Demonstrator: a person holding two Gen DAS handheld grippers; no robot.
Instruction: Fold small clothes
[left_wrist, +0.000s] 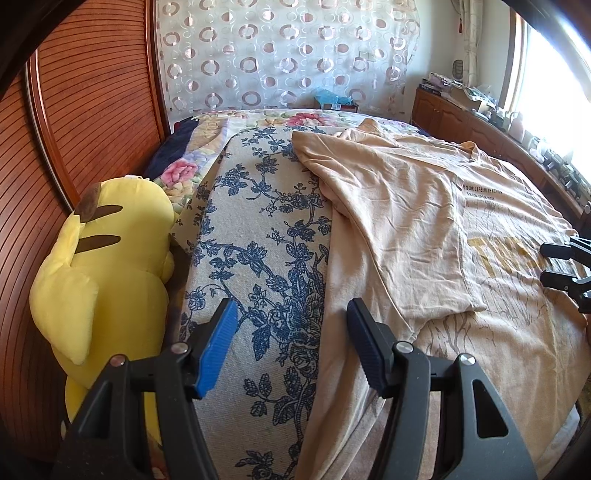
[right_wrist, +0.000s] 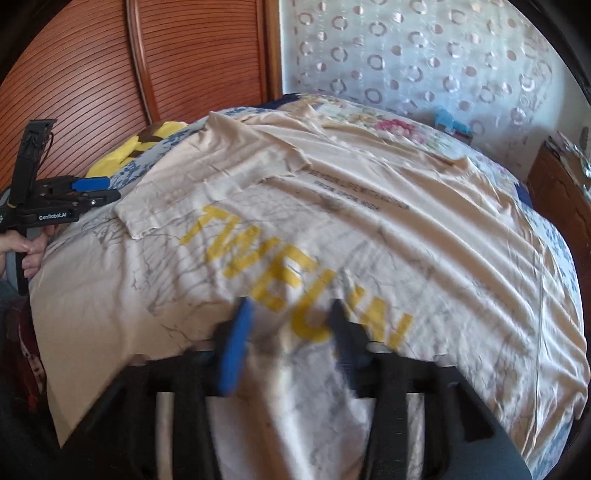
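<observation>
Bedspread (left_wrist: 258, 236) bears the shirt (left_wrist: 406, 206); right gripper (right_wrist: 291, 332), jaws apart and empty, hovers nearer than the left gripper (left_wrist: 291, 332), also apart.

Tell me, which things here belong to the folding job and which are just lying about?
Part of the job:
- beige T-shirt, one sleeve folded in
- left gripper, fingers apart, empty
- right gripper, fingers apart, empty

Just lying about:
- yellow plush toy
- blue-flowered bed cover
- clutter on the wooden cabinet
</observation>
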